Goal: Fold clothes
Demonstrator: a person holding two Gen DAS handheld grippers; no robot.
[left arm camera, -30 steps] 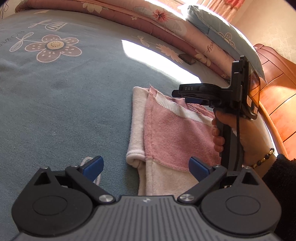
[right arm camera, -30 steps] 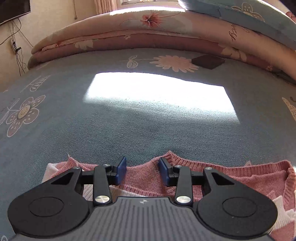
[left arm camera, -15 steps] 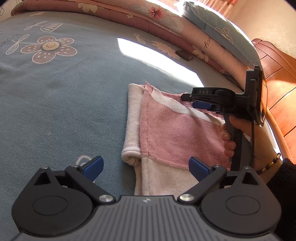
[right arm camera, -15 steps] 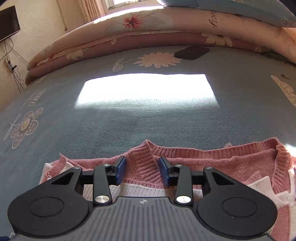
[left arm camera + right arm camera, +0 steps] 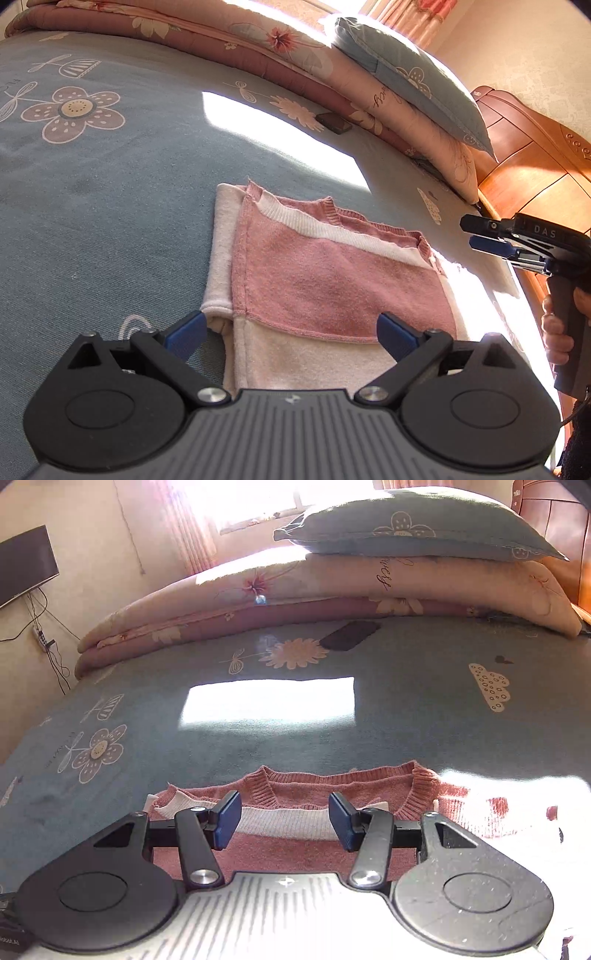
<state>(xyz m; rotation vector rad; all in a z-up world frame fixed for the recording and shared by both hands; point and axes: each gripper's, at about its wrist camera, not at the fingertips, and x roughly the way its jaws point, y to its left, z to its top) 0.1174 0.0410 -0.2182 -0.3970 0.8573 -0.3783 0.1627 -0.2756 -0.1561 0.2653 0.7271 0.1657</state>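
Observation:
A pink and white knitted sweater (image 5: 332, 273) lies folded into a rectangle on the blue bedspread (image 5: 110, 206), collar at the far edge. My left gripper (image 5: 290, 330) hovers open over its near white edge, blue pads spread wide with nothing pressed between them. My right gripper (image 5: 471, 233), held by a hand, hangs in the air off the sweater's right side. In the right wrist view the sweater (image 5: 306, 790) lies below and ahead, and the right gripper (image 5: 285, 819) has its jaws opening, with nothing between them.
A rolled floral quilt (image 5: 258, 48) and a blue pillow (image 5: 406, 77) line the far side of the bed. A small dark flat object (image 5: 334, 122) lies beside the quilt. A wooden headboard (image 5: 528, 147) stands at the right. A dark screen (image 5: 22, 565) hangs on the left wall.
The right gripper has let go of the pink collar, drawn back to the right and upward off the sweater, and widened its jaws. The left gripper has risen slightly.

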